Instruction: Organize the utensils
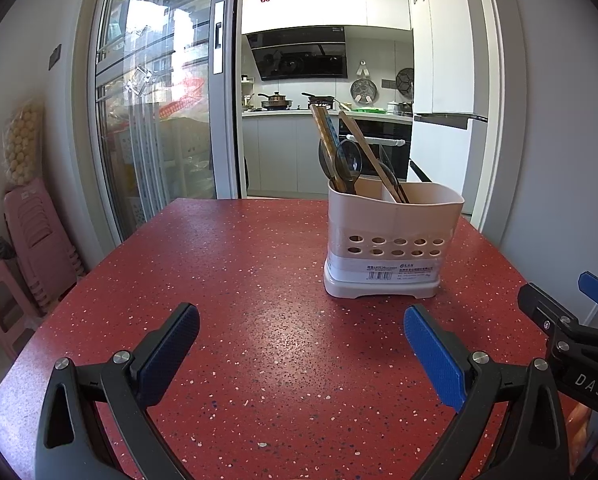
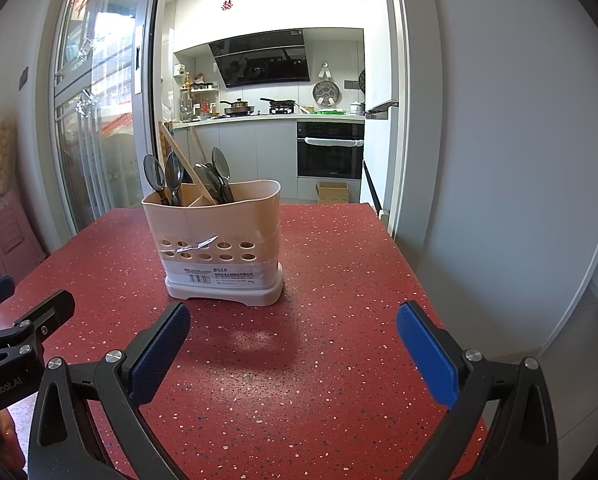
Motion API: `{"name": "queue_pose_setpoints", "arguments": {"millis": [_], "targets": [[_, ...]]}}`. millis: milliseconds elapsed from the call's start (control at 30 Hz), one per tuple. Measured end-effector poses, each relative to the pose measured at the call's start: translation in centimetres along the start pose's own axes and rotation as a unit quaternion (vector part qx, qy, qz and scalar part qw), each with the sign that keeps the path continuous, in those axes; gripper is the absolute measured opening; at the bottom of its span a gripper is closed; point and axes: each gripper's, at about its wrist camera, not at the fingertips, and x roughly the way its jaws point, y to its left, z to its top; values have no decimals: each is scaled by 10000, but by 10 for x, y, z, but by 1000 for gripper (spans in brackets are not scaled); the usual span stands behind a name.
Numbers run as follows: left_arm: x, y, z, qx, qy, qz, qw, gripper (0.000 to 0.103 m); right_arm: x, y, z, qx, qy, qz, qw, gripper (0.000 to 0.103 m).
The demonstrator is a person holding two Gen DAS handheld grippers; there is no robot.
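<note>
Red speckled surface point(image 1: 227, 280) carried the caddy point(image 1: 391, 240) at 1 o'clock from the left tool point(image 1: 301, 334), with spoons point(image 2: 171, 176) and chopsticks point(image 1: 327, 136) already inside. Both tools, the right tool point(image 2: 293, 330) included, stood wide and empty. Sorting seemed done; only withdrawing was probably left.

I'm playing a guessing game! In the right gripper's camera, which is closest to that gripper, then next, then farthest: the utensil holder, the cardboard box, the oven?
1. Utensil holder, on the red table, ahead-left of the right gripper.
2. Cardboard box, on the floor past the table.
3. Oven, behind the box.
</note>
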Motion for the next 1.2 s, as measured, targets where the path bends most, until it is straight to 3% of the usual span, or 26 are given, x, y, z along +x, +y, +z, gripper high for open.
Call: {"name": "queue_pose_setpoints", "arguments": {"millis": [1200], "targets": [[-2, -2, 3, -20, -3, -1, 10000, 103, -5, 1, 4, -27, -38, -4, 10000, 103]]}}
